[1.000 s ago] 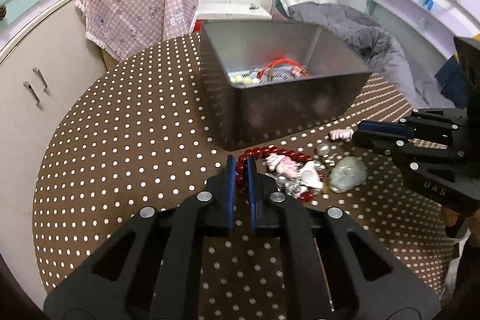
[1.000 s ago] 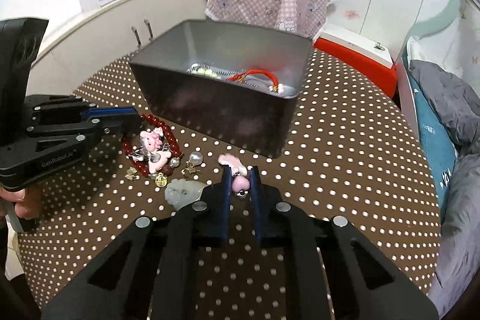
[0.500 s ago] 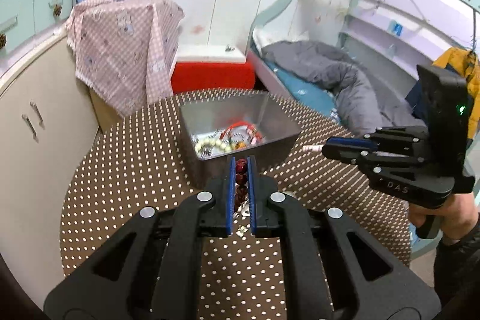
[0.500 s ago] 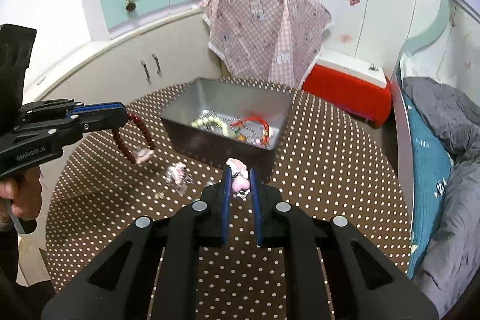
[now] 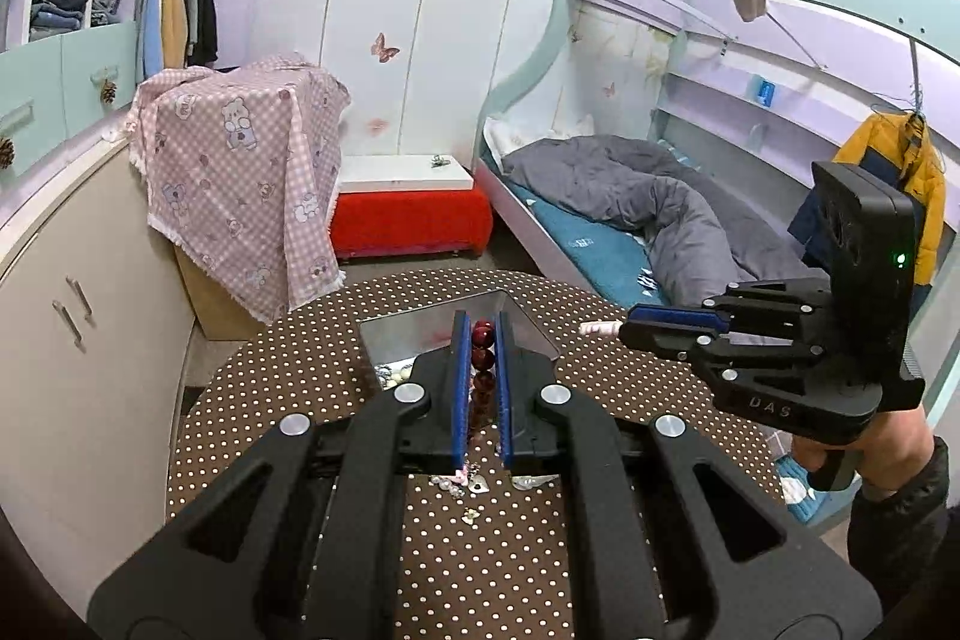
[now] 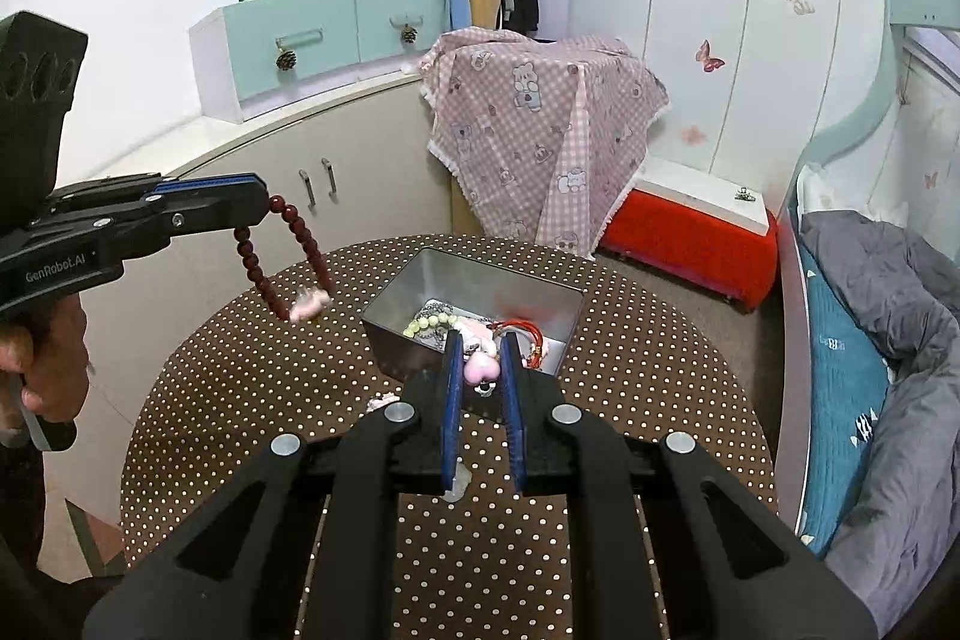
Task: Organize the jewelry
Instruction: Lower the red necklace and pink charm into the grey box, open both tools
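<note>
The left gripper [image 5: 479, 334] is clenched on a dark red round-bead bracelet [image 6: 282, 256], whose loop hangs free in the air with a pale pink charm [image 6: 311, 305] dangling at its bottom. The right gripper [image 6: 480, 369] is pinched on a small pink heart-shaped charm [image 6: 482, 370]. Beyond both, at twelve o'clock, the open grey metal box [image 6: 564, 334] sits on the brown white-dotted round table [image 6: 252, 388] with beads and a red cord inside. Loose trinkets, probably pendants, lie near six o'clock under the left tongs. The bracelet looks light, limp and swingy; gripping a single bead across the strand suits it.
</note>
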`<state>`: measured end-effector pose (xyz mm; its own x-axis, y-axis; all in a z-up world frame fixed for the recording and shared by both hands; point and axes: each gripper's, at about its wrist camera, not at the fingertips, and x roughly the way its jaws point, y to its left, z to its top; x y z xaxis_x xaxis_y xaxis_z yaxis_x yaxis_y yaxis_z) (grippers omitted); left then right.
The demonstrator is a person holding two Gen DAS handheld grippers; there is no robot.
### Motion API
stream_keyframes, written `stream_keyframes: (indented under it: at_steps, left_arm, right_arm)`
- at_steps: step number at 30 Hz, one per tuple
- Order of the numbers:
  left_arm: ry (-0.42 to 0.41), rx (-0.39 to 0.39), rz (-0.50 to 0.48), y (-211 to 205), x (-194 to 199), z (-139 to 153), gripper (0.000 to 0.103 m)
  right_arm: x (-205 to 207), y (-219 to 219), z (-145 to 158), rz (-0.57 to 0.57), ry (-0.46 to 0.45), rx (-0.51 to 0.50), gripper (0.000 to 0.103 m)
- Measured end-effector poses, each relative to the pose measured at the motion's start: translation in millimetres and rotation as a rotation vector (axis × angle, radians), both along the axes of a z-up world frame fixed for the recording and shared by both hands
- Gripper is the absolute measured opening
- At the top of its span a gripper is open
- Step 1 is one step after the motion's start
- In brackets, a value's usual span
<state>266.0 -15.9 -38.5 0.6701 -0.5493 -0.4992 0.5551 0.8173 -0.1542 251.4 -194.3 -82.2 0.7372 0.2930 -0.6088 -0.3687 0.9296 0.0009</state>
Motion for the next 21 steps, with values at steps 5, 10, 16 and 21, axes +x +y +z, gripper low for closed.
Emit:
stream_keyframes:
  at_steps: [5, 10, 16, 21]
  left_arm:
    - [0.108, 0.184, 0.033, -16, 20, -49, 0.008]
    - [0.271, 0.135, 0.026, -9, 32, -95, 0.008]
    - [0.228, 0.070, -0.027, -4, 19, -77, 0.008]
    - [0.253, 0.061, -0.059, -7, 18, -81, 0.008]
  right_arm:
    - [2, 4, -24, 0.013, 0.064, 0.002, 0.011]
    - [-1, 6, -33, 0.022, 0.089, 0.003, 0.011]
    - [-2, 3, -30, 0.015, 0.083, 0.012, 0.011]
    - [-4, 1, -32, 0.015, 0.085, 0.021, 0.011]
